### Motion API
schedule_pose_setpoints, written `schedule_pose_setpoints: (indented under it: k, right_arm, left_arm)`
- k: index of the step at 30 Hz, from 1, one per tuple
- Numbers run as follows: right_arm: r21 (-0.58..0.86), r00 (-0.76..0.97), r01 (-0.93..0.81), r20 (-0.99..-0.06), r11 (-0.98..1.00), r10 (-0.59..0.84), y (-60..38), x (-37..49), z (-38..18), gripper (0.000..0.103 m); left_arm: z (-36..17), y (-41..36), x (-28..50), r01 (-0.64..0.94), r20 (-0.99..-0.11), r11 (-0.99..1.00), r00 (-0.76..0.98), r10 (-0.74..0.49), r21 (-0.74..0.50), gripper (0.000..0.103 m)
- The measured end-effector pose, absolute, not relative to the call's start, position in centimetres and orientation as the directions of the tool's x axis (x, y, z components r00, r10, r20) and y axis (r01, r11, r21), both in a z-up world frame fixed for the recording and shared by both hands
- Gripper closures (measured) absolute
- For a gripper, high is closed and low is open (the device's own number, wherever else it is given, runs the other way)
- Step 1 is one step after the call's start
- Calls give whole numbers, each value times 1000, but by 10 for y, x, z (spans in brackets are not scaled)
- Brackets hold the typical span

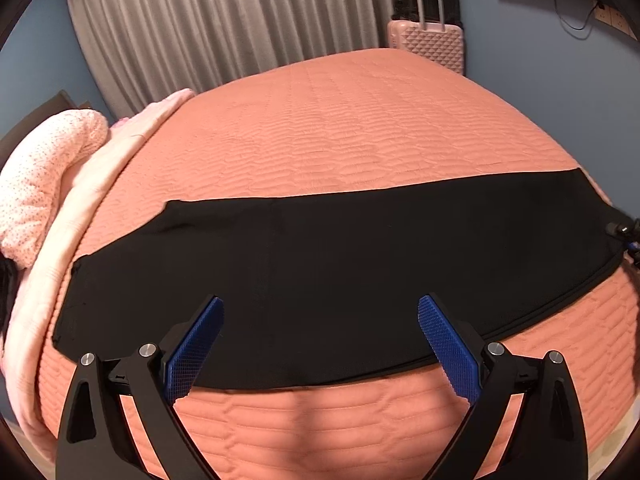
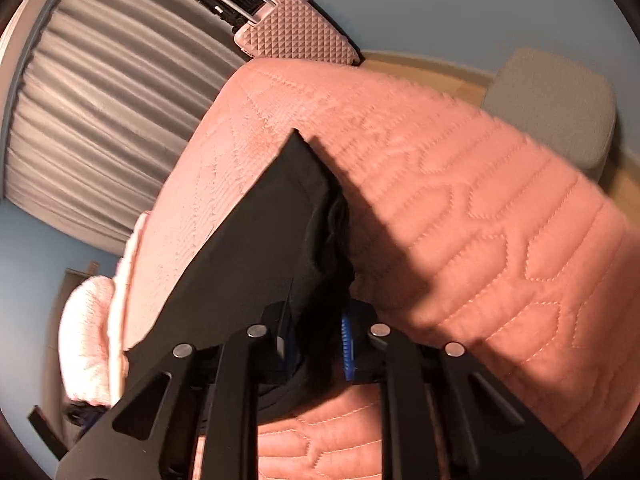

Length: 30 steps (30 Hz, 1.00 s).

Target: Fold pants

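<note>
Pants halved lengthwise, cross folds left

The pants [image 1: 320, 272] lie flat as one long strip across the near bed [image 1: 340, 128]. The right gripper [image 2: 320, 344] is clamped on their right end; the left gripper [image 1: 320, 332] hangs spread above the near edge.

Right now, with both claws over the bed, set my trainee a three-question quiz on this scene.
1. True or false: the left claw is shut on the long black fabric pants.
2. What does the right claw hold?
3. What stands beyond the salmon quilted bedspread: A) pink hard-shell suitcase, B) a ladder, C) a bicycle?

Key: 1 false, it is open above them; 2 one end of the pants; 3 A.
</note>
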State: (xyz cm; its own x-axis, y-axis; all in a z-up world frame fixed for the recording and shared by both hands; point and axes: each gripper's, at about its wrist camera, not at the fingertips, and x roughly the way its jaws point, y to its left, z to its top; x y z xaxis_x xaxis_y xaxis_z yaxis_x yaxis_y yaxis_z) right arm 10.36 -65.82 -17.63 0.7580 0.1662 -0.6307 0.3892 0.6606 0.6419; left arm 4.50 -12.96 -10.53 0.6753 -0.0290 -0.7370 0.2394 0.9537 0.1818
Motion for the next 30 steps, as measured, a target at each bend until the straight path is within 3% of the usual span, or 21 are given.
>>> schedule_pose_setpoints:
  k: [4,10,15,19,21,27,28,30]
  right_arm:
    - [558,761,290,-627,777,166,-611,123,-126,87]
    - [437,696,-6,-644,899,318,-449,188,-71,87]
    - [372,556,-237,-705,897,440,-280,226,-92,87]
    - [345,400,-371,-779,863,483,-160,237,-143,87]
    - [301,372,-400,-810,866,453,-125,233,-166,87]
    - [218,394,-442,-824,870,407,-92,233,-161,85]
    - [188,402,-459,-828,869,391,-89,233,-161,79]
    - [140,406,-500,-834,854,375,-84,223,-156,52]
  left_arm:
    - [-109,-91,50,183,-747,971,664,-9,151,6]
    - [-112,-11,47,79,-736,987,675,53,143,6]
    - [-114,55,38,26,-735,986,670,106,167,6]
    - [-121,103,33,-16,-739,983,657,148,183,6]
    - [-129,127,36,-36,-756,984,635,158,176,6]
    - [-144,174,39,-90,-780,991,611,136,102,6]
    - [-147,181,41,-103,-789,991,601,128,82,6]
    - [-150,194,45,-130,-804,991,587,101,30,6]
